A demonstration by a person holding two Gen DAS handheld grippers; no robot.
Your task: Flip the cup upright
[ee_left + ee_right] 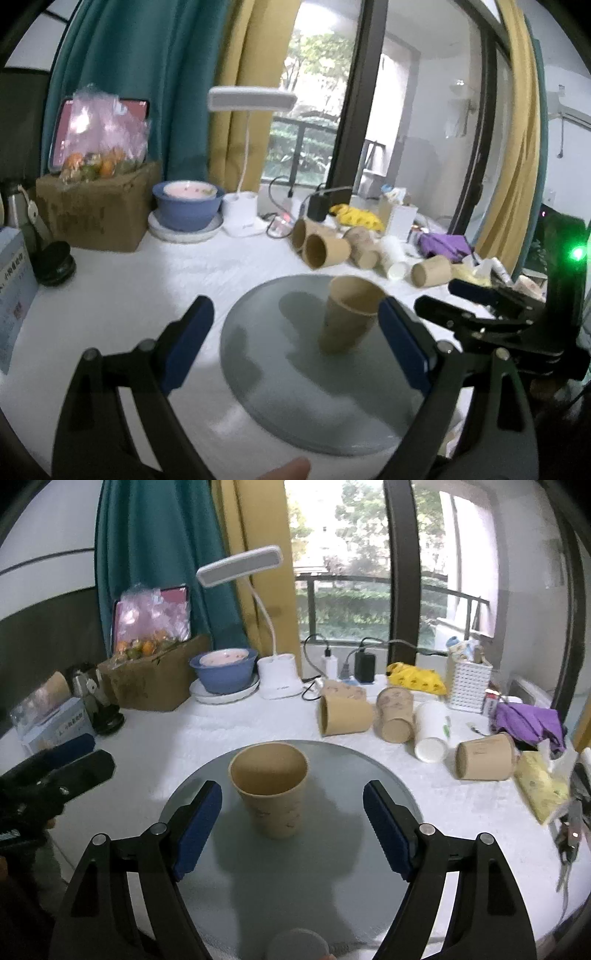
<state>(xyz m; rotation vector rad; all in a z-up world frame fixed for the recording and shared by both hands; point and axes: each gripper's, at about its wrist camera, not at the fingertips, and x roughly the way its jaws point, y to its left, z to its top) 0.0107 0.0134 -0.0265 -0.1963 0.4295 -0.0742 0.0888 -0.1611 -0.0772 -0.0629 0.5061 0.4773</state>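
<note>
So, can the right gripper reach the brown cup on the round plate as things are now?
Probably yes. The right gripper is open, and the brown cup stands upright on the round plate just ahead of its fingers, with nothing between them. The left gripper is off to the side.

The cup (271, 792) before me looks like matt brown paper; it stands on a smooth, glossy grey glass disc (295, 886). My fingers (197, 830) carry ribbed blue pads.

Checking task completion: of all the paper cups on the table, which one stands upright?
The brown cup on the grey round plate, mouth up, between the right gripper's open fingers. The other cups lie on their sides behind the plate.
</note>
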